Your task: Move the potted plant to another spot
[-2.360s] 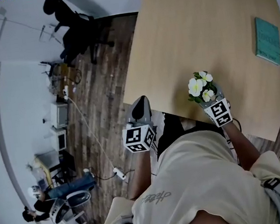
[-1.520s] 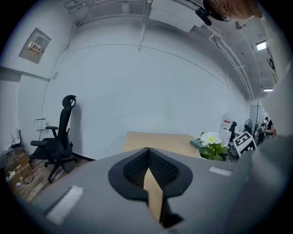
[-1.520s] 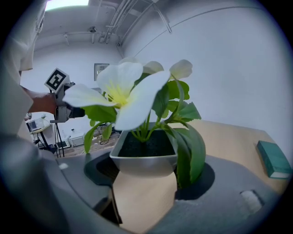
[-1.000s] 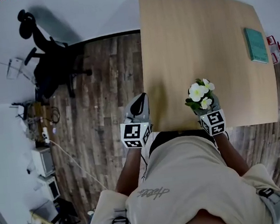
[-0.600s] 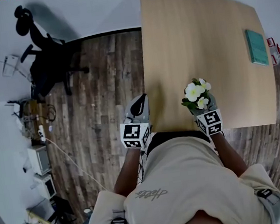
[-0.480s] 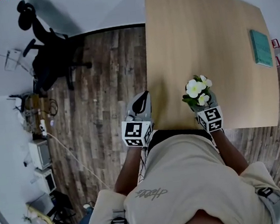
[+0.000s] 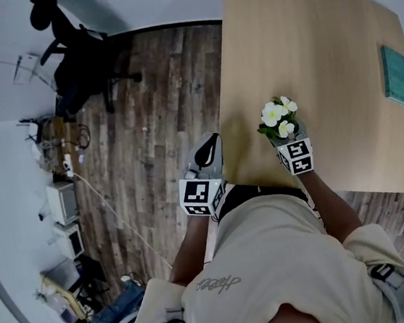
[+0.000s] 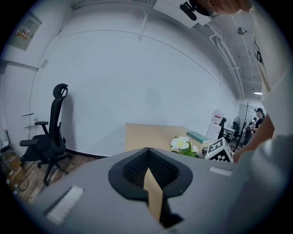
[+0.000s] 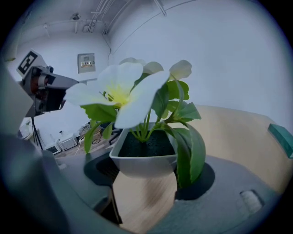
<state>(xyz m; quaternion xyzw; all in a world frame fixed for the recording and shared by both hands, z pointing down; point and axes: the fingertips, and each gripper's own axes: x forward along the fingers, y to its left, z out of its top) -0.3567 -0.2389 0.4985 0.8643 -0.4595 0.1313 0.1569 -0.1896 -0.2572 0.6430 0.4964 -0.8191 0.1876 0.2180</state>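
Head view: we find the right tool clamped on the potted plant. The plant stands over the near part of the surface, a little in from the near edge and well apart from the teal book at the far right. The left tool hangs just beside the surface's left edge, close to the near corner and above the wooden floor, carrying nothing. Left gripper view: the jaws stand together at their tips with nothing between them. The plant's white flowers and the right tool's marker cube show beyond them to the right, and an office chair stands by the wall. Right gripper view: the pale pot is pinched upright between the two jaws at its lower body, with bare surface showing beneath it. Whether its base touches the surface we cannot tell. Assessment: the pick-up is done and the plant is in hand over the surface. What is left, in our judgement, is to settle the pot at its new spot, open the jaws and draw the right tool clear. No release is in evidence.
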